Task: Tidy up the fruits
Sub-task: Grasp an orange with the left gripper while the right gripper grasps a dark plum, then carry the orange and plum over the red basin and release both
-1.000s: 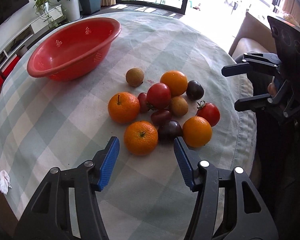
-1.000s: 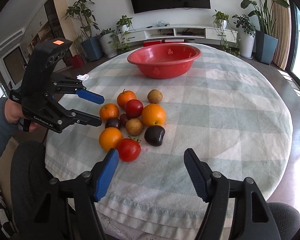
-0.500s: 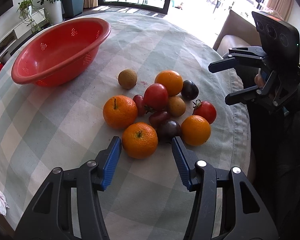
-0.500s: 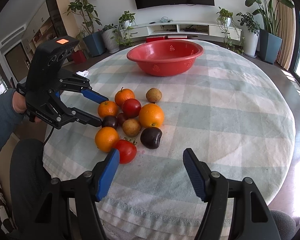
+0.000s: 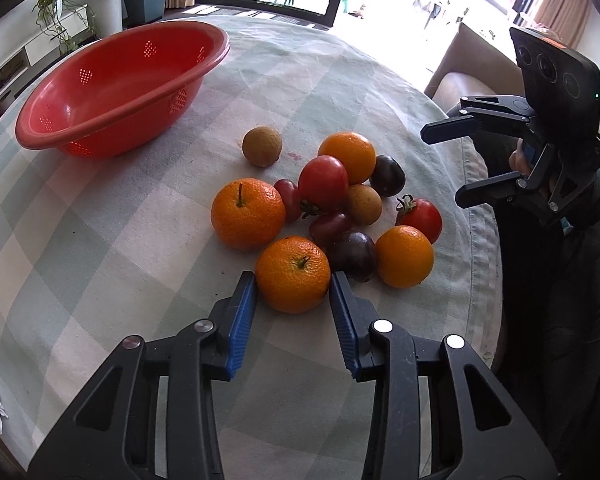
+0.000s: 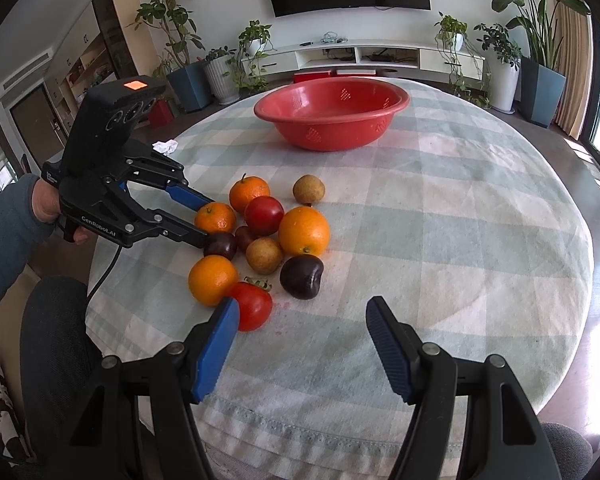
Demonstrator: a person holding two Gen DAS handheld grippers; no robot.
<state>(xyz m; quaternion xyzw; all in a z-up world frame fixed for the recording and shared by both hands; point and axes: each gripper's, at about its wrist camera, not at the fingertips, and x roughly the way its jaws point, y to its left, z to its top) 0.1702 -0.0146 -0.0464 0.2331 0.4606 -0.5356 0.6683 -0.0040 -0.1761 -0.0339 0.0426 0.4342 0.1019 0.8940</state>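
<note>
Oranges, red tomatoes, dark plums and small brown fruits lie in a cluster on the checked tablecloth [image 5: 100,240]. My left gripper [image 5: 293,280] has its jaws closing around the nearest orange [image 5: 293,274], and both blue pads touch its sides. The right wrist view shows that gripper [image 6: 209,221] around the same orange [image 6: 216,218], low over the cloth. My right gripper [image 6: 302,308] stands open near the table's edge with nothing between its pads; a red tomato [image 6: 252,308] lies by its left pad. A red bowl [image 6: 332,132] sits empty beyond the fruit.
A crumpled white tissue [image 6: 165,146] lies near the table's left edge. The person's sleeve and hand [image 6: 40,204] hold the left gripper. Dark-trousered knees [image 6: 56,320] press close to the near rim. Potted plants and a TV shelf stand behind the table.
My left gripper has come forward and down to the nearest orange, and its jaws have narrowed onto it. The right gripper has stayed where it was, still open.
</note>
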